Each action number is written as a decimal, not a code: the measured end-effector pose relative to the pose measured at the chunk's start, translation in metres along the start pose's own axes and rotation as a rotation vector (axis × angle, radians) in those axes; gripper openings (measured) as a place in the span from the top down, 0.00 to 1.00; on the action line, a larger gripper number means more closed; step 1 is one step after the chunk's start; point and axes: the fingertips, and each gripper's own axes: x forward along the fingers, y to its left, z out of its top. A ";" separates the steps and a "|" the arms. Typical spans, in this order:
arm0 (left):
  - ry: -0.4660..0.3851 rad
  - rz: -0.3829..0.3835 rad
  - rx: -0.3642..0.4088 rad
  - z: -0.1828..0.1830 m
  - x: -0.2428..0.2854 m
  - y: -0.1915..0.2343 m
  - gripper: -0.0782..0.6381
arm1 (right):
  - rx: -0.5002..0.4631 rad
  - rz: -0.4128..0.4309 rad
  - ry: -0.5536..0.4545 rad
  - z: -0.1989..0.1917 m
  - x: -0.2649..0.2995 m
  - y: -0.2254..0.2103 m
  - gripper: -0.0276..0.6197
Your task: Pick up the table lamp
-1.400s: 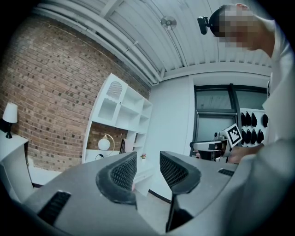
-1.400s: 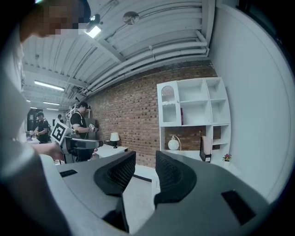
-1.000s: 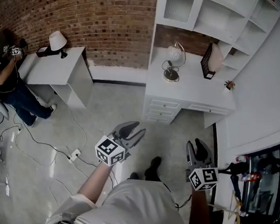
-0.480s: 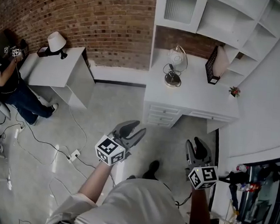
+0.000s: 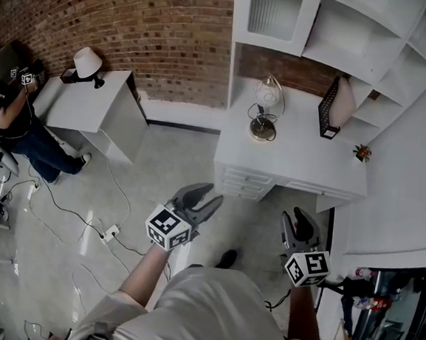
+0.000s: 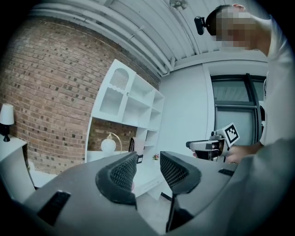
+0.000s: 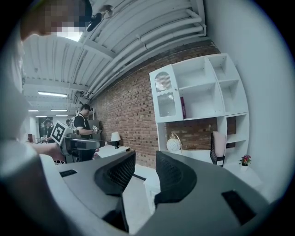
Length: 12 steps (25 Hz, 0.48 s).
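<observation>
Left gripper [image 5: 199, 197]: its jaws are standing well apart and holding nothing. Only the distant desk edge and floor are showing through the gap.
Left pads [image 6: 123, 171]: dark, curved, covered in a fine cross-hatched grid. They are touching nothing.
Right gripper [image 5: 297, 219]: its jaws are standing apart with a narrower gap than the left's. It is carrying nothing, and only floor and the desk corner are showing between them.
Right pads [image 7: 171, 174]: the same dark, ribbed, rounded wedges, also touching nothing.
Marker cube [image 5: 168, 228]: white with black square patterns, sitting behind the left jaws. A matching one is riding on the right gripper.
Table lamp [image 5: 266, 109]: standing upright on the white desk [image 5: 295, 165], near its back left part in the head view and well apart from both grippers. It is showing a pale round globe, a thin metal hoop arcing round it and a flat round base.
Desk: smooth white top with drawers on the front, sitting against the brick wall [image 5: 137, 26] under a white shelf unit [image 5: 336, 28].
Mesh holder [image 5: 328, 107]: black, boxy, standing on the desk to the right of the lamp with something pale leaning on it.
Potted plant [image 5: 361, 151]: tiny, sitting at the desk's right end.
Floor [image 5: 161, 168]: glossy pale tiles — cables [image 5: 68, 212] are trailing across them.
Side table [image 5: 85, 106]: white, standing at the far left, bearing a small shaded lamp [image 5: 87, 61].
</observation>
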 end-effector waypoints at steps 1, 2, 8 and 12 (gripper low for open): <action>0.003 0.005 0.002 0.000 0.007 0.000 0.64 | 0.002 0.008 -0.002 -0.001 0.003 -0.008 0.72; 0.004 0.010 0.003 0.000 0.014 0.000 0.64 | 0.004 0.014 -0.002 -0.002 0.005 -0.015 0.72; -0.004 0.027 0.005 0.008 0.049 -0.004 0.64 | 0.017 0.049 0.006 -0.006 0.017 -0.051 0.72; 0.001 0.031 0.005 0.010 0.066 -0.002 0.64 | 0.023 0.054 0.011 -0.004 0.025 -0.066 0.72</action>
